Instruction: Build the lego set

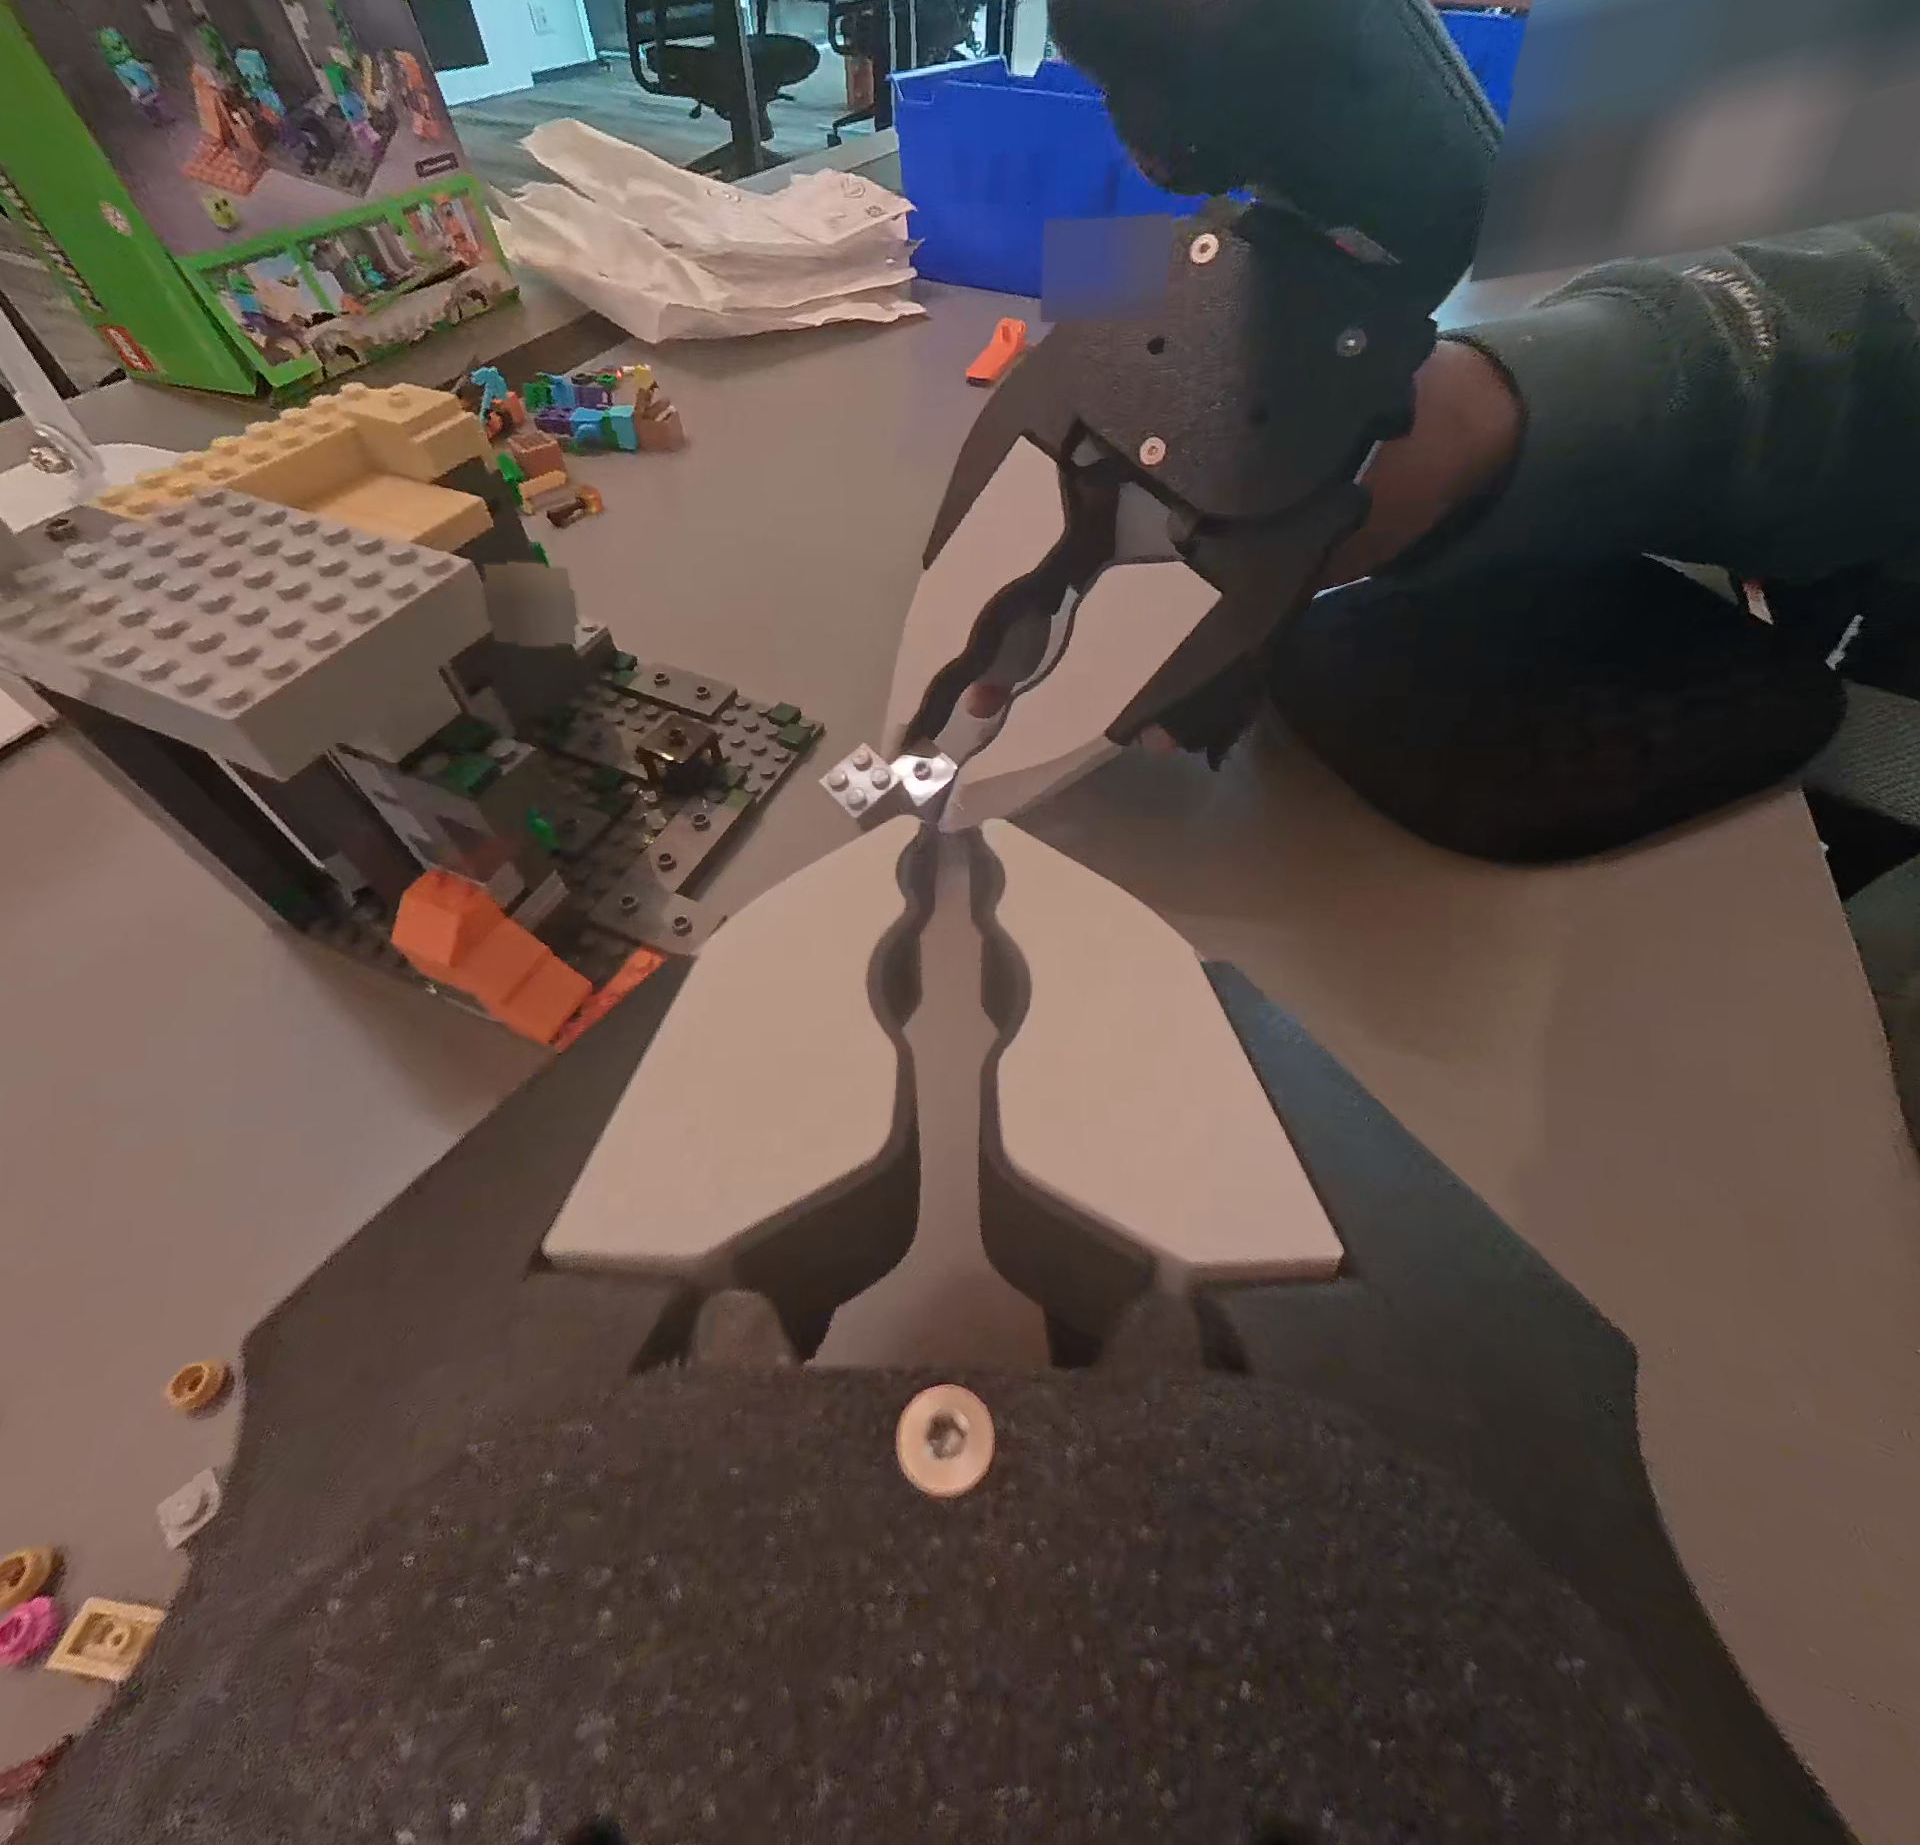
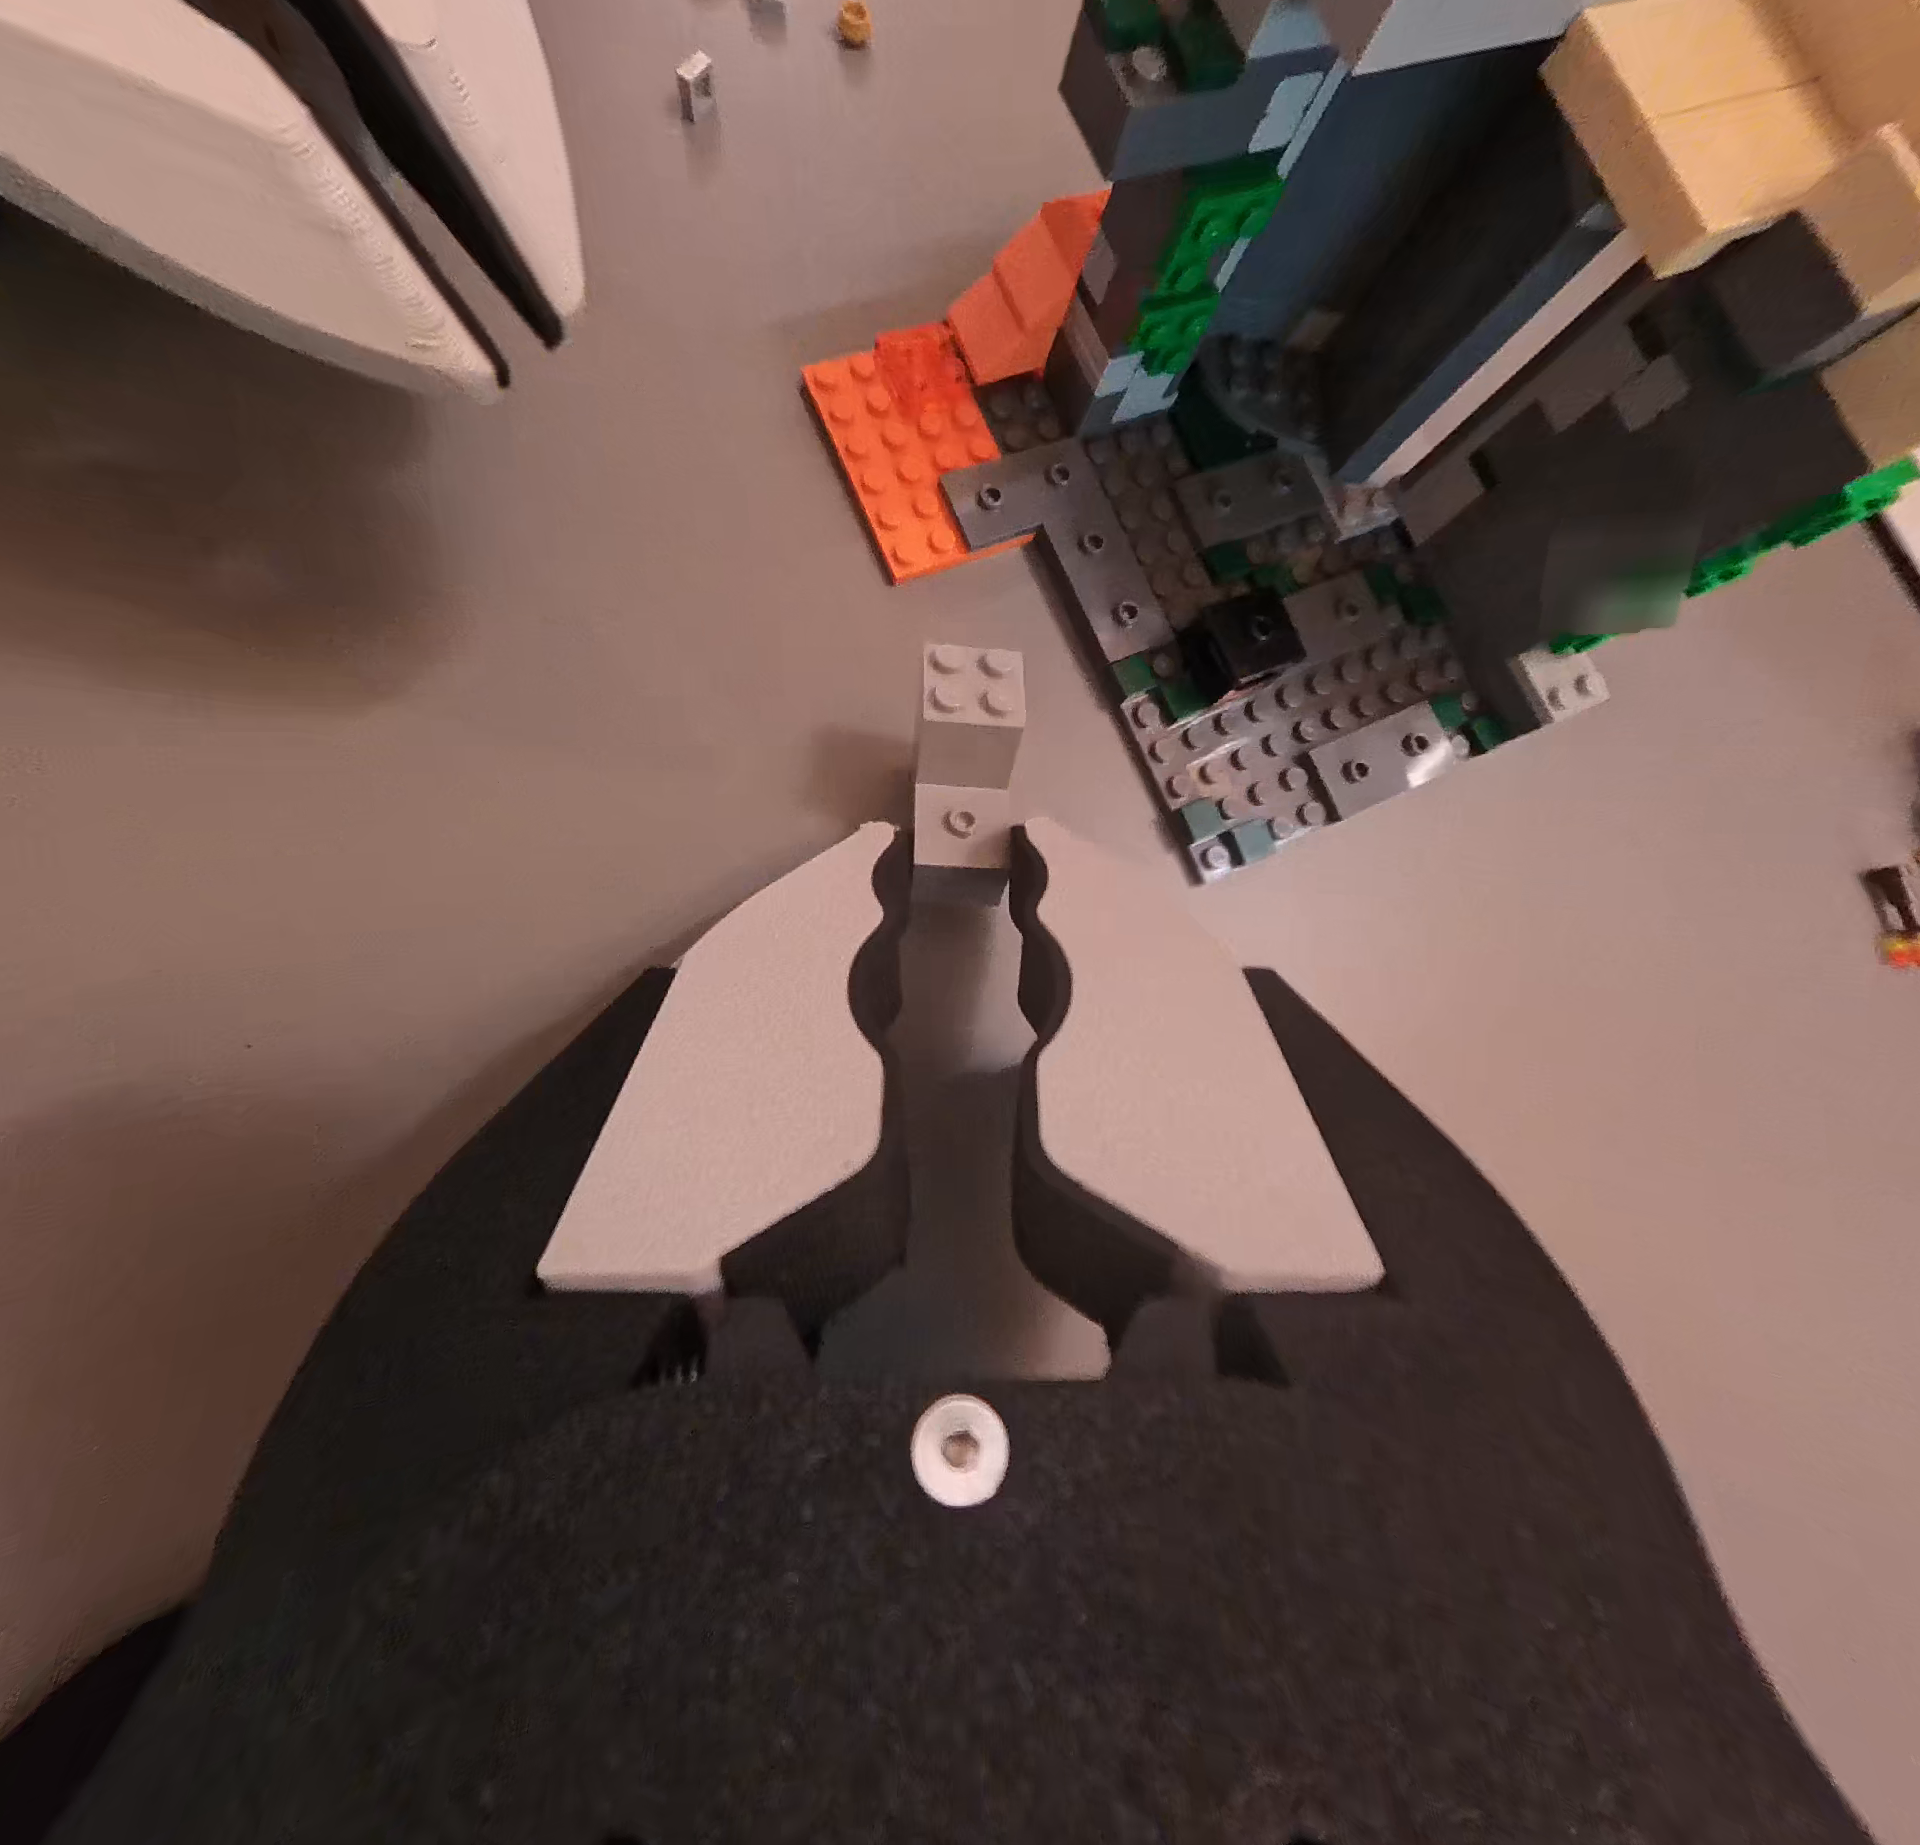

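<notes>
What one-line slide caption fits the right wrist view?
Right gripper jaws clamp a light grey brick piece above the grey table, beside a multicoloured brick model.

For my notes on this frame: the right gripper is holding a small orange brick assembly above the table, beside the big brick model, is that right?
Not quite: the brick assembly is light grey, not orange, as the right wrist view shows. The right gripper does hold it above the table, beside the big brick model; the only orange nearby is the model's own plate and slope.
</notes>
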`<state>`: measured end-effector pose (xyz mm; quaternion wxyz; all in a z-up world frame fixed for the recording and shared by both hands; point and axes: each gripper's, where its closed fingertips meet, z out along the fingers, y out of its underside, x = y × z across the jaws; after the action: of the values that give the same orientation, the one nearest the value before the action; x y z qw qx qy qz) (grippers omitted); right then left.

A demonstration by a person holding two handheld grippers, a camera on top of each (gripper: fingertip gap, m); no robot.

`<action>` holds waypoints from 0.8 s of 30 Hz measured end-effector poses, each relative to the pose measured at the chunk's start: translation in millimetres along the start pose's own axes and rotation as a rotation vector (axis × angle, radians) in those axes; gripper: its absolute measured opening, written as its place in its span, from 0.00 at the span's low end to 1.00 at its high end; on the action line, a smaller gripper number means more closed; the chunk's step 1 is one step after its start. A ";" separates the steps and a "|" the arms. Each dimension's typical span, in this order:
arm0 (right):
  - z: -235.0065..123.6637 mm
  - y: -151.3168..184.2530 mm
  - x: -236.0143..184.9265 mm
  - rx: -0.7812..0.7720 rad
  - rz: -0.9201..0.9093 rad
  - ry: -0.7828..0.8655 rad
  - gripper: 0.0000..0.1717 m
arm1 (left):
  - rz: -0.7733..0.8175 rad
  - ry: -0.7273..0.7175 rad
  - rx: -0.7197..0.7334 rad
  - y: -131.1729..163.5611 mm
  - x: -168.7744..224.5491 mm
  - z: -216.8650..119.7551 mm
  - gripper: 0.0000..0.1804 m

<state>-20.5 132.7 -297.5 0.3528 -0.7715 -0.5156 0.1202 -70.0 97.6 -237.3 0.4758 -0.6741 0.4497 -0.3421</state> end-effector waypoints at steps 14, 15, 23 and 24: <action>-34.6 -20.2 -10.1 -0.089 -0.579 -0.332 0.20 | 0.031 0.000 -0.035 5.8 3.4 5.3 0.09; -33.1 -24.5 -9.8 -0.115 -0.630 -0.378 0.20 | 0.036 0.000 -0.040 7.0 3.8 5.6 0.09; -9.0 -17.4 -12.7 -0.380 -0.932 -0.607 0.17 | 0.045 0.018 -0.036 7.8 7.2 5.0 0.09; -7.0 -15.7 -15.0 -0.390 -0.930 -0.625 0.15 | 0.044 0.021 -0.035 7.7 7.4 4.9 0.09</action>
<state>-34.4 120.0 -284.6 0.0514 -0.4432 -0.8916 0.0776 -65.1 91.2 -245.9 0.4666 -0.6685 0.4754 -0.3306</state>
